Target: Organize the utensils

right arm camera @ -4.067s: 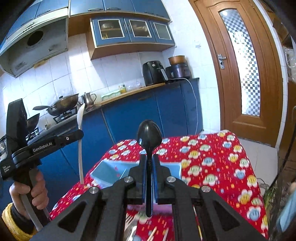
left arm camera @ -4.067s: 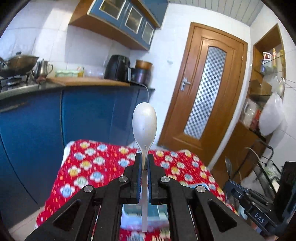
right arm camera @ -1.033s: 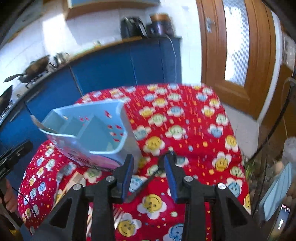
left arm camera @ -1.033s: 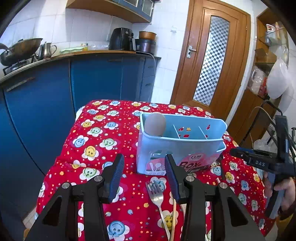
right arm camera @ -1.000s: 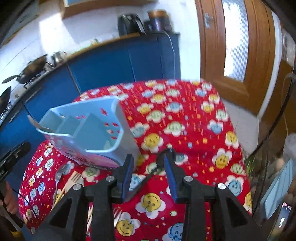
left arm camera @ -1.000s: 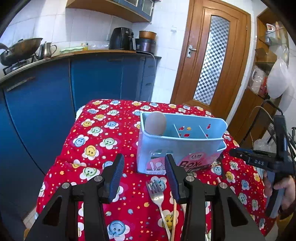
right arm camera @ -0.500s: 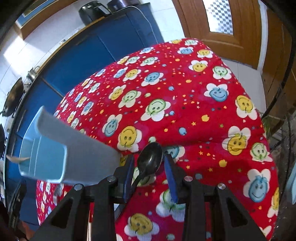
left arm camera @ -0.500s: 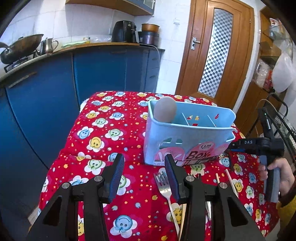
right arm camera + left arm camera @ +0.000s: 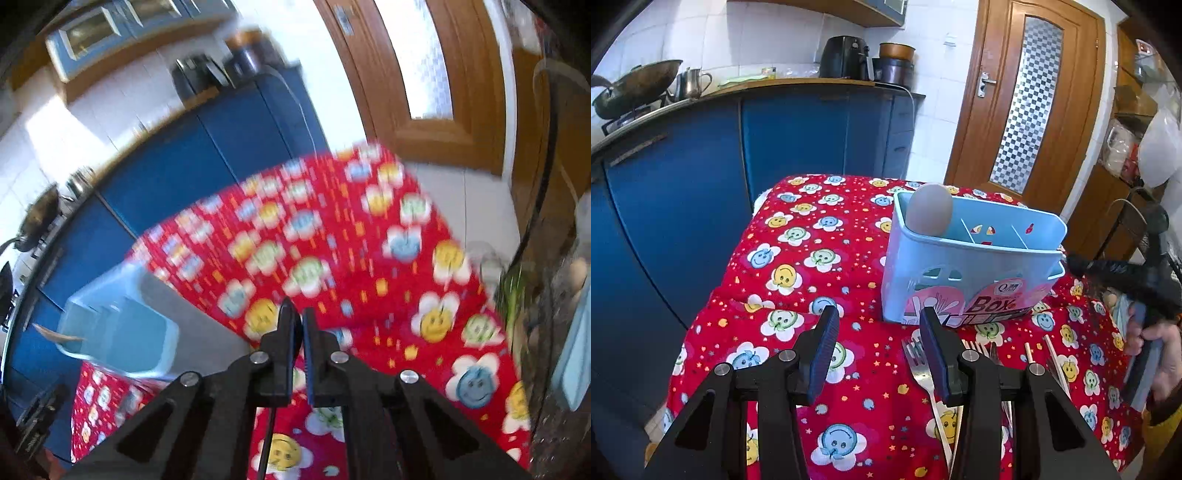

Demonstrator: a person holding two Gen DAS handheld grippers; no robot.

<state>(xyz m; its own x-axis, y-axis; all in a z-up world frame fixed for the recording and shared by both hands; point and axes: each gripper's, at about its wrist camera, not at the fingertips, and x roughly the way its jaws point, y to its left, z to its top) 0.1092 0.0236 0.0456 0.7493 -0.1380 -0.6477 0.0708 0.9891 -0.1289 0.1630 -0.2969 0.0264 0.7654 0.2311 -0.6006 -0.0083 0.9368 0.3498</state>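
- Plastic, light blue, that's the utensil caddy (image 9: pixel 971 273), standing upright on the counter (image 9: pixel 812 266) under a red smiley-flower cloth. It's got divider walls inside and a pink "Box" label on the front.
- One pale spoon (image 9: pixel 929 209) stands in the caddy's left end compartment, bowl poking up over the rim. The other compartments look empty from the left wrist view.
- Just in front of the caddy a metal fork (image 9: pixel 923 373) lies flat on the cloth, with more forks and some wooden chopsticks (image 9: pixel 1052 360) to its right, all loose and not sorted.
- Left gripper (image 9: pixel 879 350) hovers over the cloth near the fork, fingers about half spread with nothing between them. The right finger partly blocks the view of the fork's tines.
- Right gripper (image 9: pixel 298 325) is off to the caddy's right side. Its fingers have just snapped closed, clenched on a black spoon (image 9: pixel 266 439): the thin dark handle hangs out below them, while the bowl end is hidden edge-on between the pads. That view is really blurry.
- Blue kitchen cabinets (image 9: pixel 798 136) and a wooden door (image 9: pixel 1027 99) sit behind everything.
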